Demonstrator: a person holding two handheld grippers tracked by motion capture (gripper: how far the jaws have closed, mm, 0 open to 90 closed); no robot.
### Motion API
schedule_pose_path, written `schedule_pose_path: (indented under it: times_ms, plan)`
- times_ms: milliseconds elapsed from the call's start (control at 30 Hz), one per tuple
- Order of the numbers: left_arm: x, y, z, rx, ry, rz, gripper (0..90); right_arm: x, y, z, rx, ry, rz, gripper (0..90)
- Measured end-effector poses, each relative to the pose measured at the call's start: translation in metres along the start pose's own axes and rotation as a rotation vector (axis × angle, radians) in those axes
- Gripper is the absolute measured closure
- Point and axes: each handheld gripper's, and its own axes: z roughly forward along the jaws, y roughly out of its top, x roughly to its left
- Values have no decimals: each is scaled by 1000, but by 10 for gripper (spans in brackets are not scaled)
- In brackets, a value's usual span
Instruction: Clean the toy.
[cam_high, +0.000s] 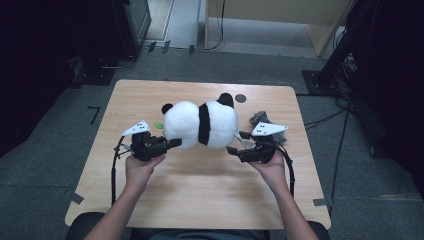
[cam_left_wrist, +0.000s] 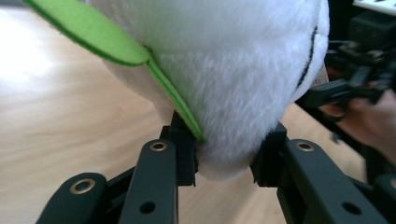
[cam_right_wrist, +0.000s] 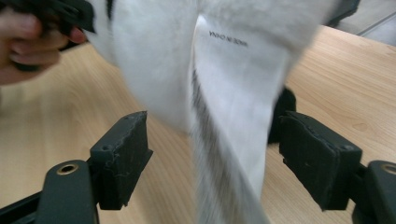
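Note:
A black-and-white plush panda (cam_high: 200, 124) is over the middle of the wooden table (cam_high: 200, 190), between my two grippers. My left gripper (cam_high: 172, 144) is at its left end, shut on a fold of white fur (cam_left_wrist: 224, 70) beside a green felt leaf (cam_left_wrist: 93, 32). Both pads (cam_left_wrist: 187, 154) press into the plush. My right gripper (cam_high: 235, 145) is at the panda's right end. Its jaws (cam_right_wrist: 210, 149) stand wide open around the white fur (cam_right_wrist: 154, 60) and a hanging sewn-in label (cam_right_wrist: 233, 93), and its pads do not press on either.
A grey crumpled object (cam_high: 260, 118) lies behind the right gripper near the table's right edge. A dark round mark (cam_high: 241, 98) is at the back of the table. Bare wood stretches toward the front edge. Dark stands and cables ring the table on the floor.

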Motion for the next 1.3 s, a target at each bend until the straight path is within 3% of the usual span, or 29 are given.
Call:
schedule_pose_path:
  times_ms: [67, 200, 300, 500, 633, 833, 933, 1033, 1167, 1300]
  plan:
    - [-2, -2, 6, 15, 3, 8, 672, 3, 0, 5, 6, 4, -25, 251]
    - [-3, -5, 10, 18, 39, 34, 628, 10, 1, 10, 38, -61, -52, 353]
    - [-6, -6, 13, 23, 67, 71, 553, 10, 2, 6, 33, -69, -23, 465]
    - [-8, -10, 19, 44, 121, 159, 411, 5, 5, -1, 41, -38, 48, 484]
    - [-6, -12, 21, 65, 111, 142, 386, 1, 3, -7, 18, -9, 106, 448]
    - [-4, -14, 25, 106, 109, 119, 377, -1, 1, -6, 34, 5, 126, 403]
    - [-1, -16, 26, 120, 92, 70, 361, -1, 1, -8, 20, 17, 152, 395]
    - [-1, -17, 27, 132, 105, 71, 358, -2, 1, -11, 1, 35, 182, 404]
    - [-1, -22, 29, 159, 132, 84, 352, -1, -3, -6, 57, 14, 176, 403]
    - [4, -32, 34, 205, 156, 60, 354, -1, -9, 0, 100, 23, 170, 419]
